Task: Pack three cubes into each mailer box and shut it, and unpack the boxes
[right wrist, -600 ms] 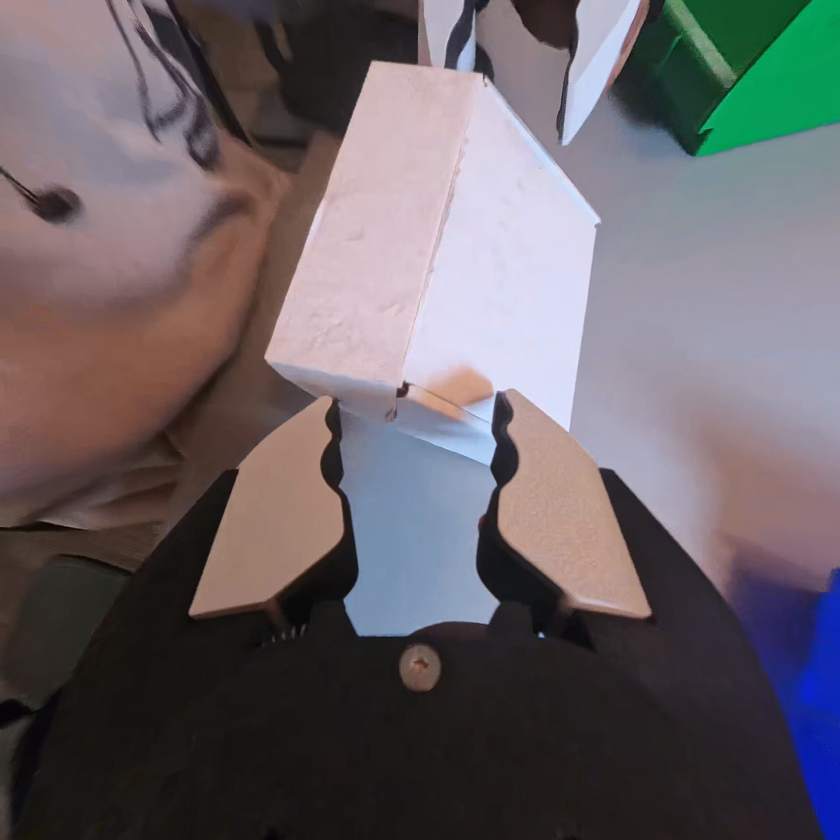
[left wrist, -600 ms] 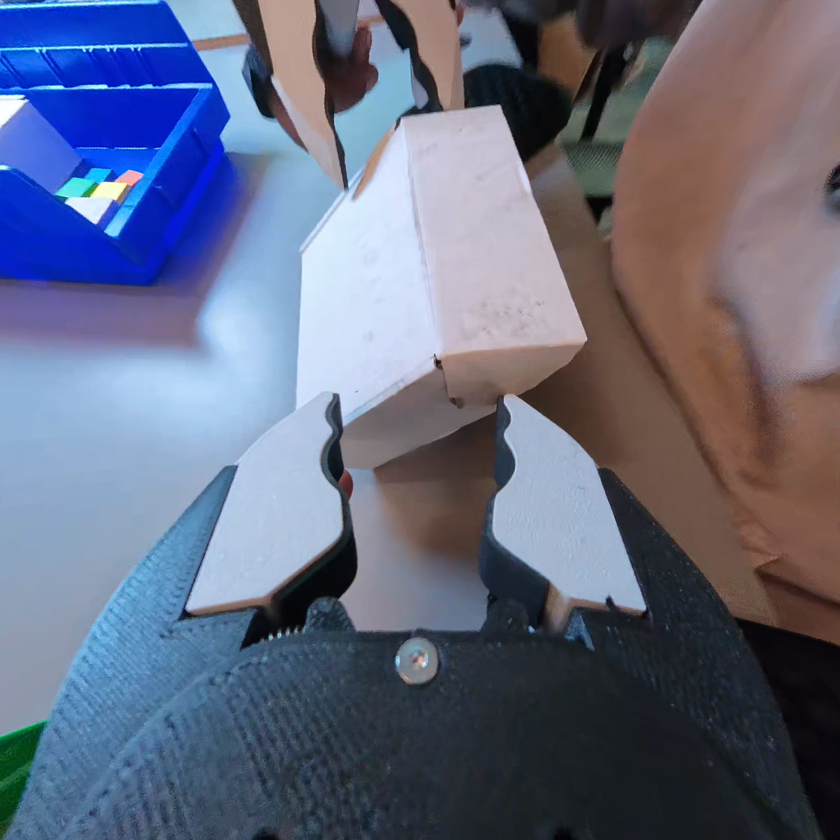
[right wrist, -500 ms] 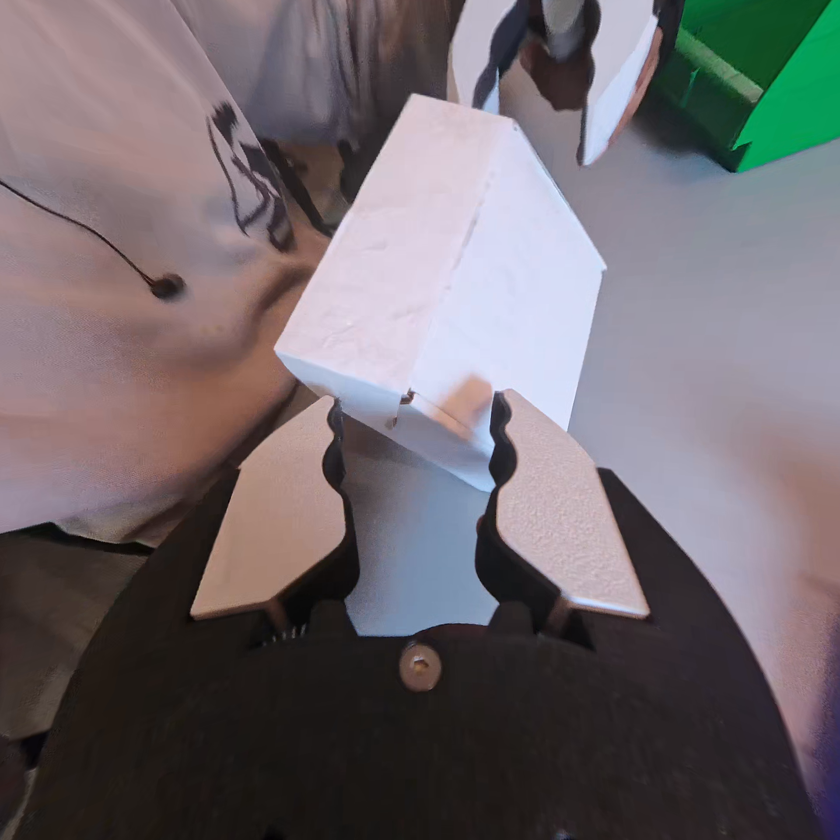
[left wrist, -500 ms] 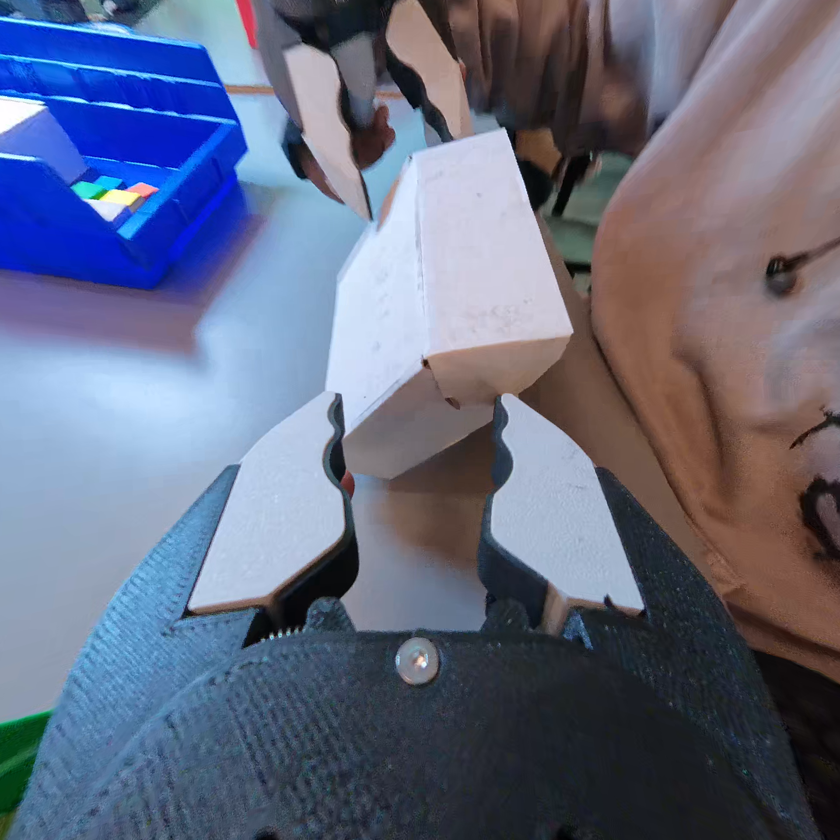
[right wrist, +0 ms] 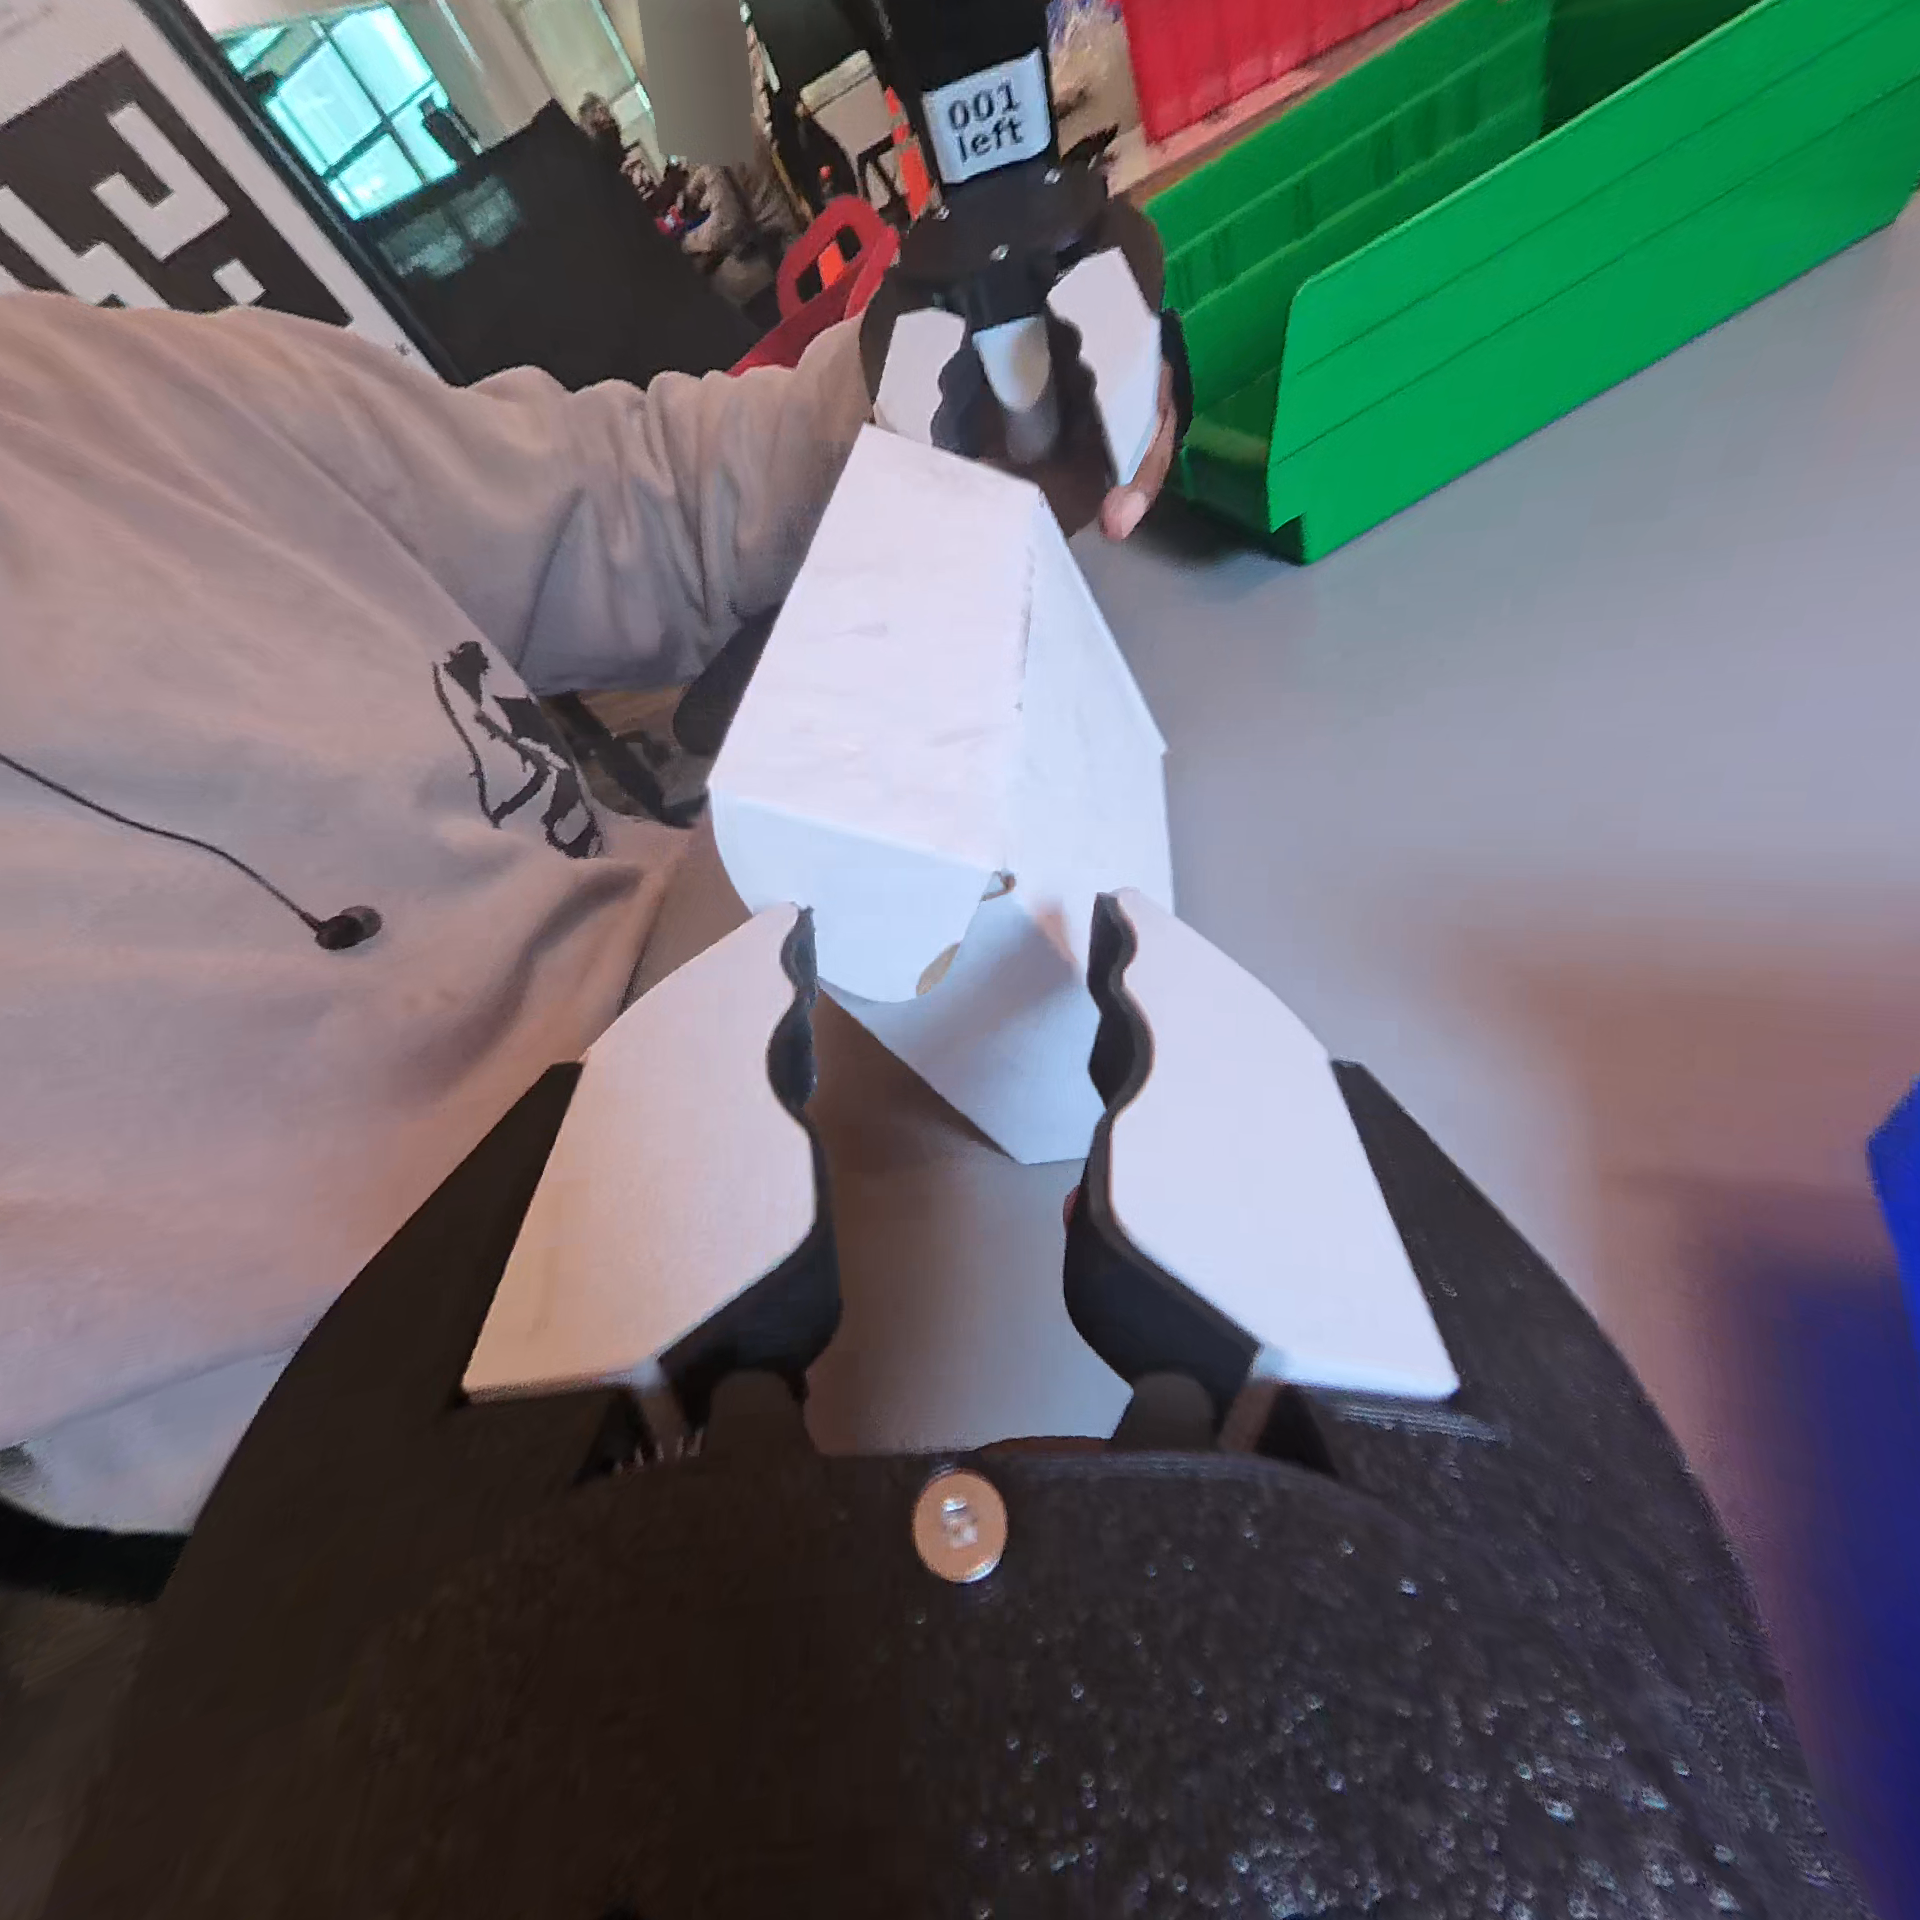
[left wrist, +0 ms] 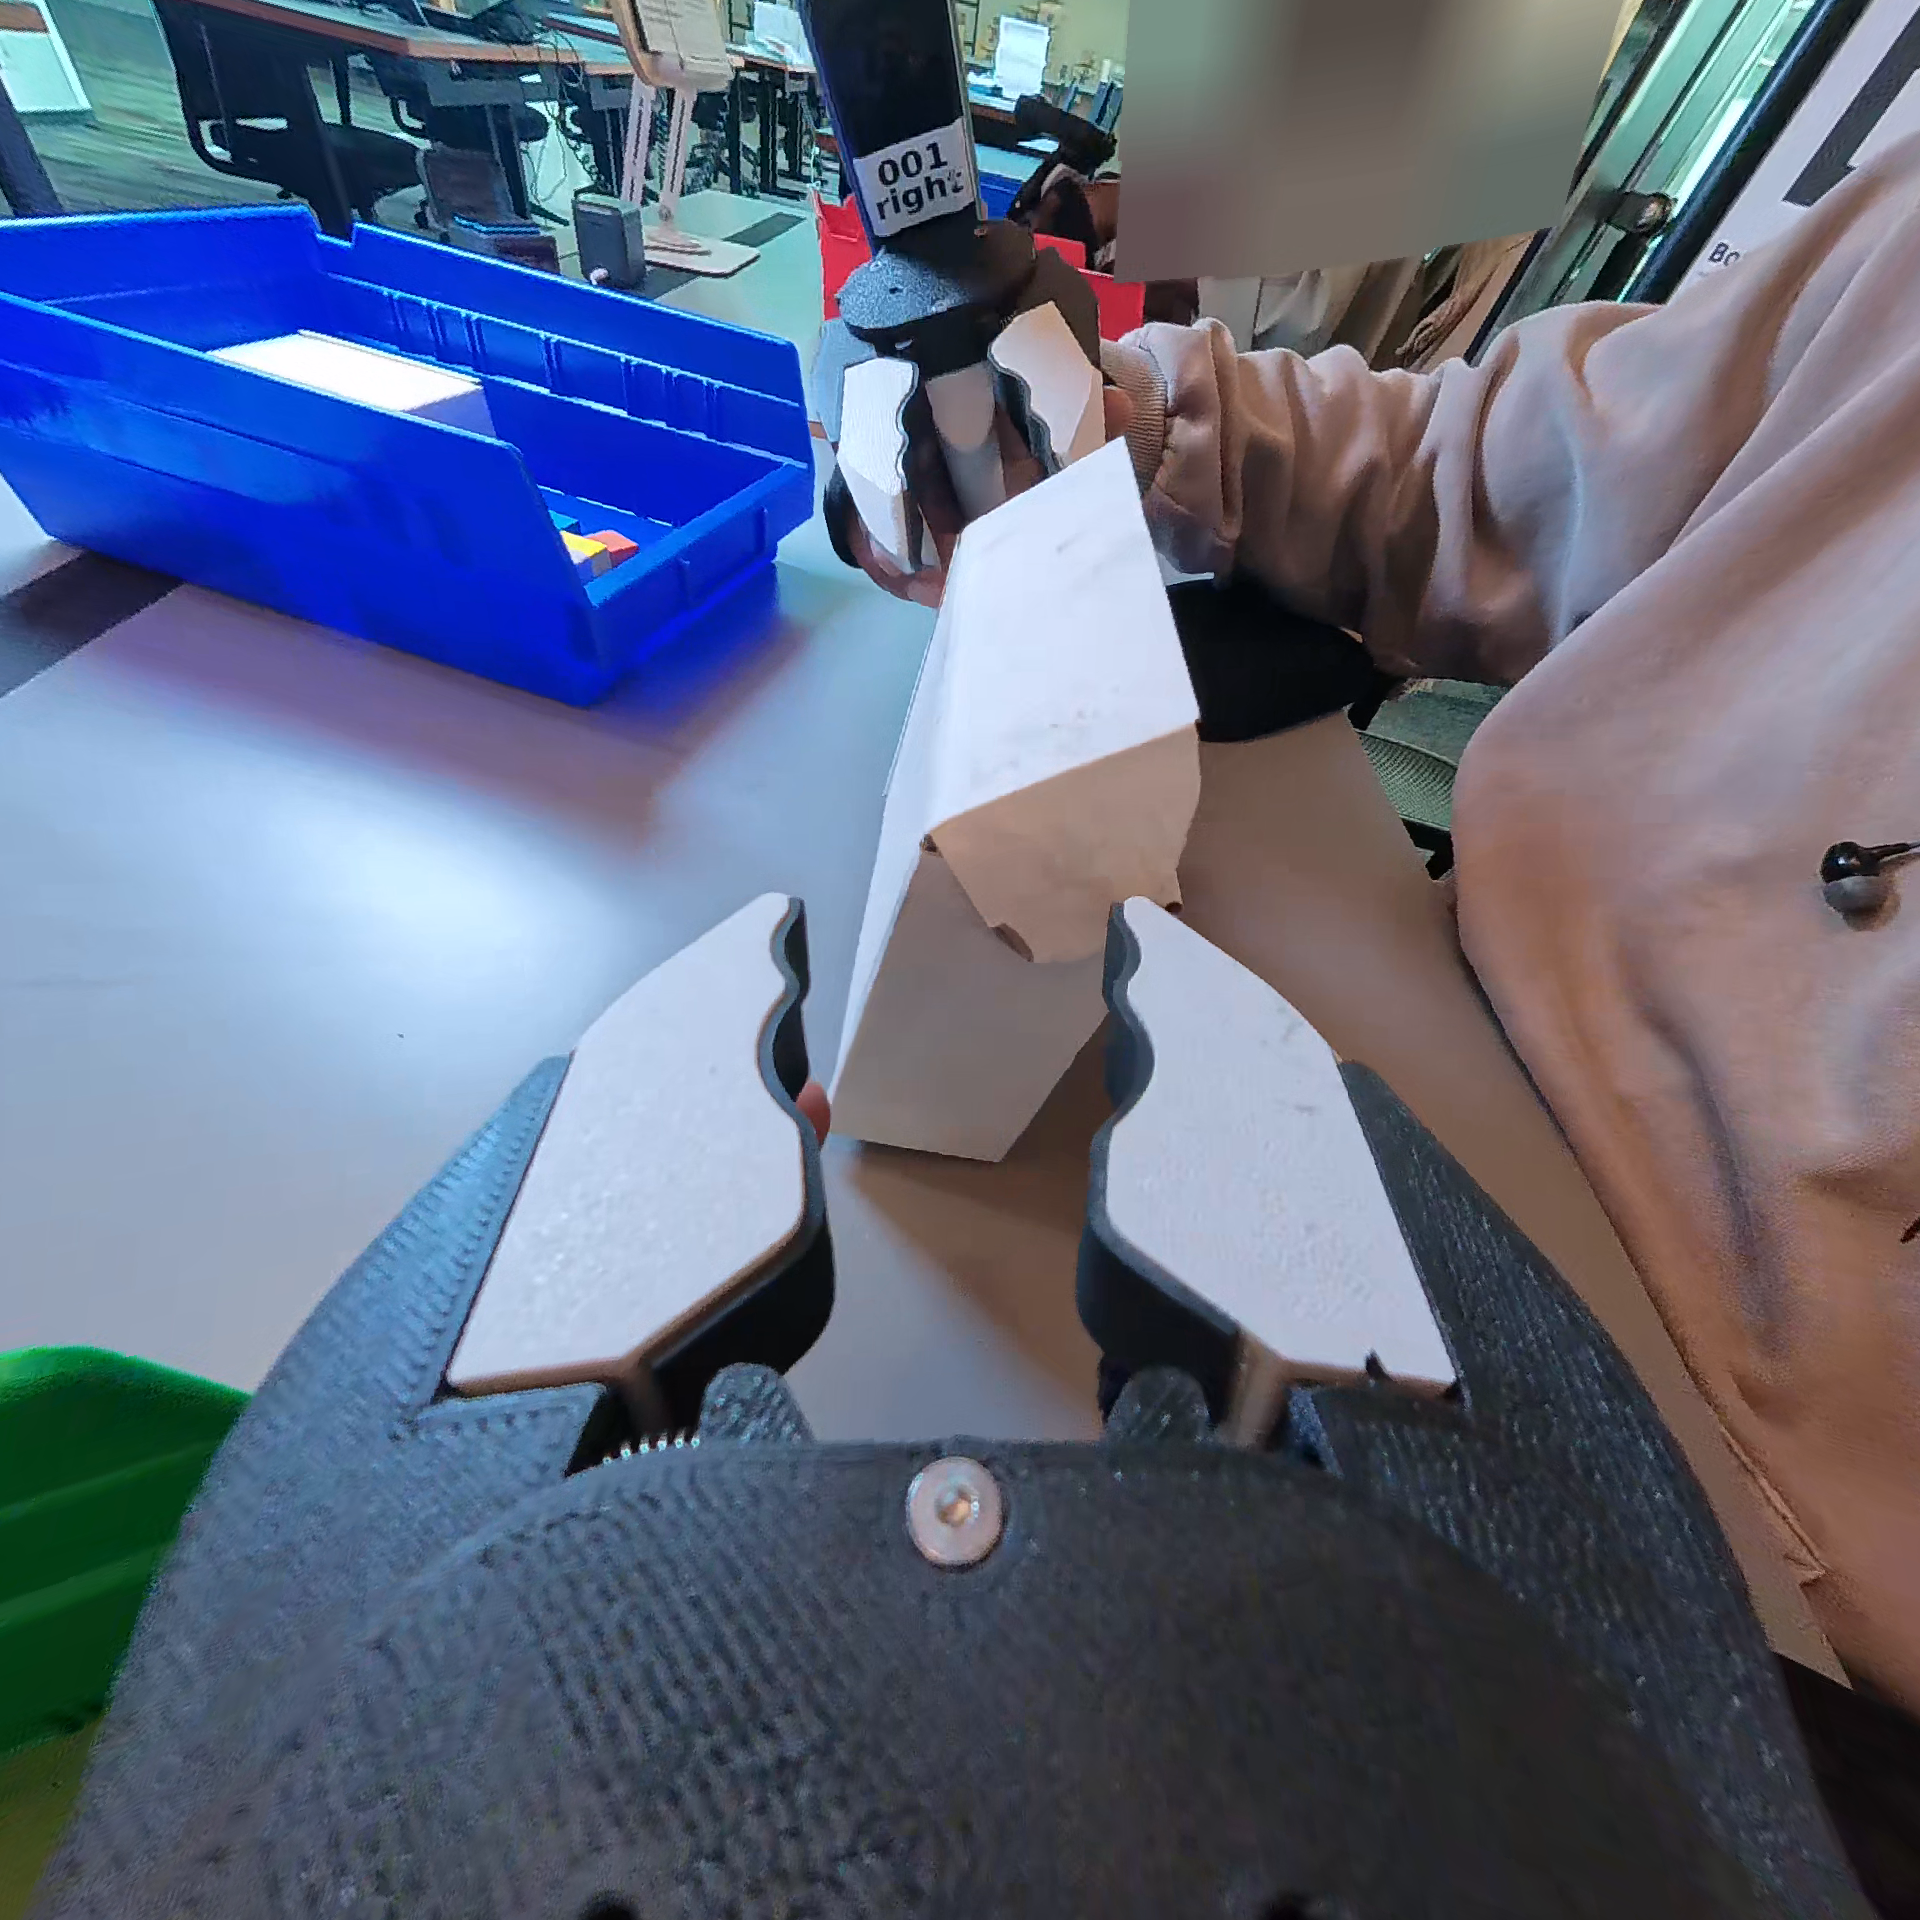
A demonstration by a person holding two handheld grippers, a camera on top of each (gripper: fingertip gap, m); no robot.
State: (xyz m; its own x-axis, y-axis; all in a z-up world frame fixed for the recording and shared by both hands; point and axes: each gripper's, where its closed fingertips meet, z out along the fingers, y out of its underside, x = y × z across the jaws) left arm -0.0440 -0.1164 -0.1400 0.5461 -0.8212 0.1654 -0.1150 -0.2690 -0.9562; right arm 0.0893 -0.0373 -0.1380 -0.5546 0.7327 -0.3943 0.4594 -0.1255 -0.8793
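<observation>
Together, the left hand-held gripper (left wrist: pixel 951 997) and right hand-held gripper (right wrist: pixel 945 997) held a closed white box (left wrist: pixel 1039 727) tilted above the table (left wrist: pixel 312 935). Each one's jaws stood apart around an end of it, contact unclear. Cubes (left wrist: pixel 597 545) lay in a blue bin (left wrist: pixel 416 468).

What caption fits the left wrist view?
Both hand-held grippers open at opposite ends of a tilted white box, blue bin behind.

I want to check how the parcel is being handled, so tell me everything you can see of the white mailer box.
The white mailer box is a long, closed carton of matte white cardboard, lightly scuffed, with tucked flaps at its ends. It is tilted, one long edge up, over the grey table. The left gripper and right gripper each bracket one end, jaws apart; whether the pads touch it is unclear. Its contents are hidden.
</observation>
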